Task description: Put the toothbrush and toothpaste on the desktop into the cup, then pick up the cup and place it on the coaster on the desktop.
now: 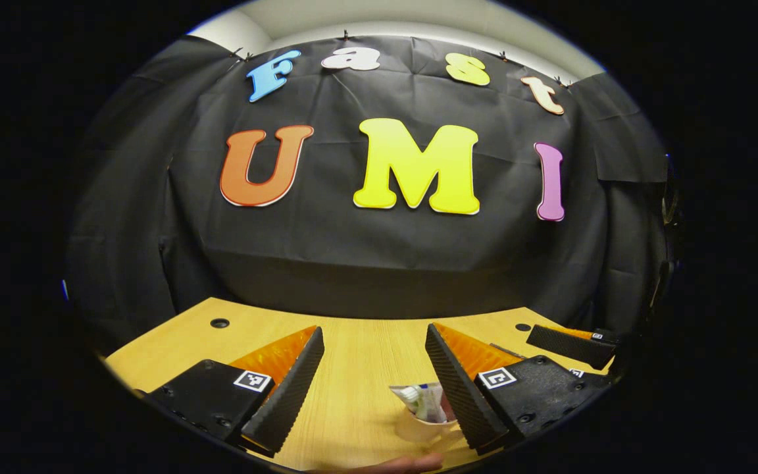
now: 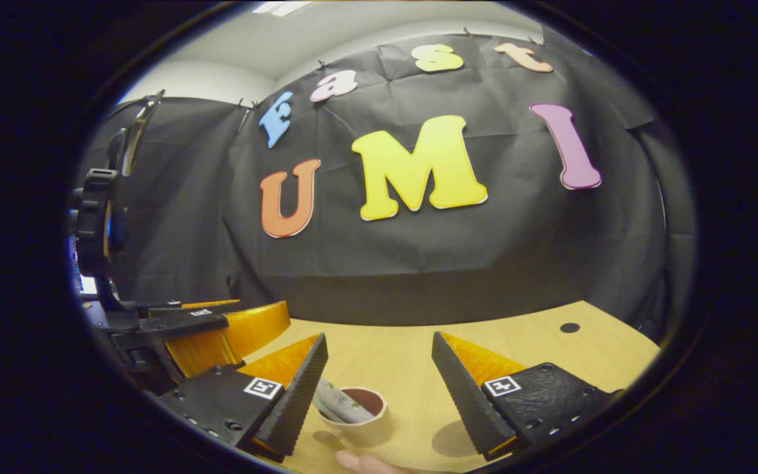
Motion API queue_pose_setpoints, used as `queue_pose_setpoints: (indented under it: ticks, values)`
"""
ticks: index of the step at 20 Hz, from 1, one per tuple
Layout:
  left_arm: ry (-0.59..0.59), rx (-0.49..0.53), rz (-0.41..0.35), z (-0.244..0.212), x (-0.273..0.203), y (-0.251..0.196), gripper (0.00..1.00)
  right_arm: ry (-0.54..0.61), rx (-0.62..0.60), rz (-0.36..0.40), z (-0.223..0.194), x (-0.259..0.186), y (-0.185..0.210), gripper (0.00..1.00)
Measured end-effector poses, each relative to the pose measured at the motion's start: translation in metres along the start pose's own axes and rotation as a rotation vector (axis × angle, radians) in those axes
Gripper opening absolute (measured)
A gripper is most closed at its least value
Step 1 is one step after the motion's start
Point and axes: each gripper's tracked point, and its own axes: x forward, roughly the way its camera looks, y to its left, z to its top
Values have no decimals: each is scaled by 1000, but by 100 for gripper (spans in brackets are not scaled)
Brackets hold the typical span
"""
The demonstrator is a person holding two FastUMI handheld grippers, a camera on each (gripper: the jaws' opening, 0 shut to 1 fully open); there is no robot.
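The cup stands on the pale wood-grain desk with the crinkled toothpaste tube already inside — whether the toothbrush is in too, I cannot tell, and no coaster is visible under the cup. The right claw hovers above the cup, spread wide and empty; the left claw, also above it, gapes wide — ridged pads bare.

Desktop: pale wood grain, smooth, matt. Cup: smooth, matt outside. Toothpaste: glossy plastic tube.
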Motion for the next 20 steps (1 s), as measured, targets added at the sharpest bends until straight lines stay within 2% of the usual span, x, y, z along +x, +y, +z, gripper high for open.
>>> queue_pose_setpoints:
  ticks: [4,6,8,12,14,15,17,18,20]
  values:
    - [71,16,24,-4,-14,-6,98,-46,-53,-54,9,-52,-23,95]
    - [184,-23,31,-19,-22,-8,98,-71,-98,-79,10,-80,-34,95]
    - [316,-68,5,-30,-31,-20,98,-99,-149,-90,8,-109,-41,95]
    - [565,-69,10,-59,-39,-25,96,-144,-215,-122,6,-158,-59,96]
    - [693,-109,-2,-78,-46,-32,96,-165,-206,-121,8,-174,-64,95]
    - [740,-123,-4,-84,-49,-36,96,-168,-201,-120,7,-178,-67,97]
    - [825,-112,-17,-94,-54,-42,97,-171,-184,-118,6,-186,-76,94]
    - [869,-118,-28,-99,-55,-46,96,-175,-163,-118,7,-188,-80,97]
    - [965,-149,-33,-109,-59,-55,95,-168,-118,-106,2,-188,-89,95]
